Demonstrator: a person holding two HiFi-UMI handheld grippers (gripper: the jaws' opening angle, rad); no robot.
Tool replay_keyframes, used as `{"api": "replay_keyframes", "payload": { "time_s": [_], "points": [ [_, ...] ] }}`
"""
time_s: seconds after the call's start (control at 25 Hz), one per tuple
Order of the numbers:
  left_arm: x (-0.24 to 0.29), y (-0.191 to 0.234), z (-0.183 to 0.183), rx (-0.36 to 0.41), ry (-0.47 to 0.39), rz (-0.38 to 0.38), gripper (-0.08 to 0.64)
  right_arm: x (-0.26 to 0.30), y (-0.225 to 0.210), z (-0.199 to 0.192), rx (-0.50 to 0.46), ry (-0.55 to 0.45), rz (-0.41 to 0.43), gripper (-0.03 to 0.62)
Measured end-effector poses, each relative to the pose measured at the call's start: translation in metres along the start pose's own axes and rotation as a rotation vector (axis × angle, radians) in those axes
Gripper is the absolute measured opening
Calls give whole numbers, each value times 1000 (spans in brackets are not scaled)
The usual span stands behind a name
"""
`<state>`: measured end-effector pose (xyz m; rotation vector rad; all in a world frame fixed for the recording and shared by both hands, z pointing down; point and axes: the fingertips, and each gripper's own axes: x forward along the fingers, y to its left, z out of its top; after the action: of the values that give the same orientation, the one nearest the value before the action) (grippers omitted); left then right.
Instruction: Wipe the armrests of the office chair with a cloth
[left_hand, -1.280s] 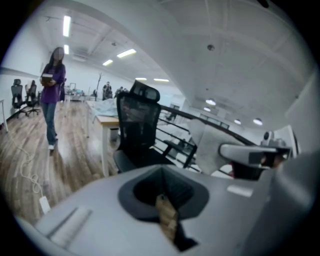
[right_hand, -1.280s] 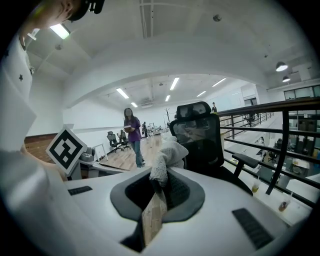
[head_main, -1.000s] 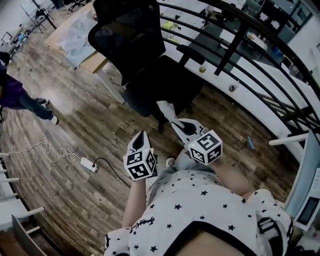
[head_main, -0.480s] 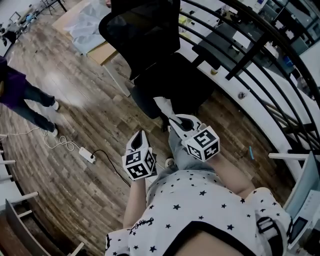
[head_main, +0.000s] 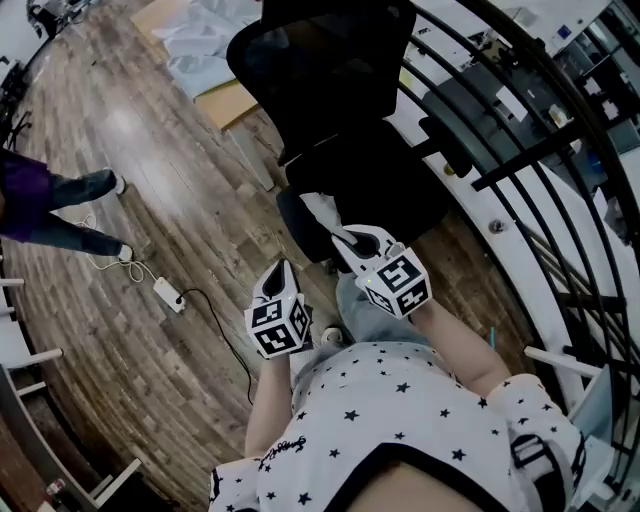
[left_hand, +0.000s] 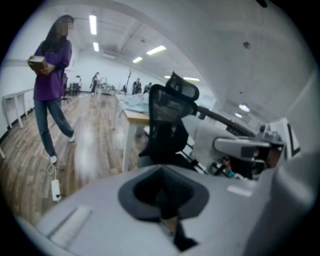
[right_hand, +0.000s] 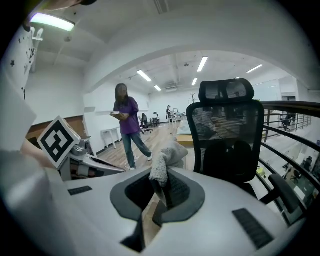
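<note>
Head view: steeply down onto a black mesh-backed office chair (head_main: 330, 70) on a brown wood-plank floor (head_main: 150, 190), just beside a black metal railing (head_main: 530, 155). Clamped in the right tongs (head_main: 345, 238): a pale crumpled cloth (head_main: 318, 208), in line with the seat's near edge here, well apart from the black padded armrest (head_main: 447, 150) on the railing side. Lower and to the left, the left tongs (head_main: 281, 268), over bare floor. Further left, a person in a purple top (head_main: 25, 185) and a white power strip (head_main: 167, 293) with its cable.

Right gripper view: tongs (right_hand: 159, 192) pinched on the cloth (right_hand: 167, 160), bunched upward above the grip; office chair (right_hand: 225, 130) upright beyond, not touching the cloth.

Left gripper view: tongs (left_hand: 167, 220) drawn together, pointing toward the office chair (left_hand: 167, 130).
</note>
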<state>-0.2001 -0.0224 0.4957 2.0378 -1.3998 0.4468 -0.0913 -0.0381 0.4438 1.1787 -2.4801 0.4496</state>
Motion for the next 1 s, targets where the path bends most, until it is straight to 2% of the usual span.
{"api": "replay_keyframes", "payload": {
  "time_s": [0.4,0.68,1.0],
  "points": [
    [32,8,12,-93,22,100,2,70,-38,1,-111,98,121,32],
    [52,16,16,-123,43,131,2,122,-62,-13,-162,179,154,32],
    [69,23,11,-161,72,158,2,178,-85,-35,-196,255,152,32]
  ]
}}
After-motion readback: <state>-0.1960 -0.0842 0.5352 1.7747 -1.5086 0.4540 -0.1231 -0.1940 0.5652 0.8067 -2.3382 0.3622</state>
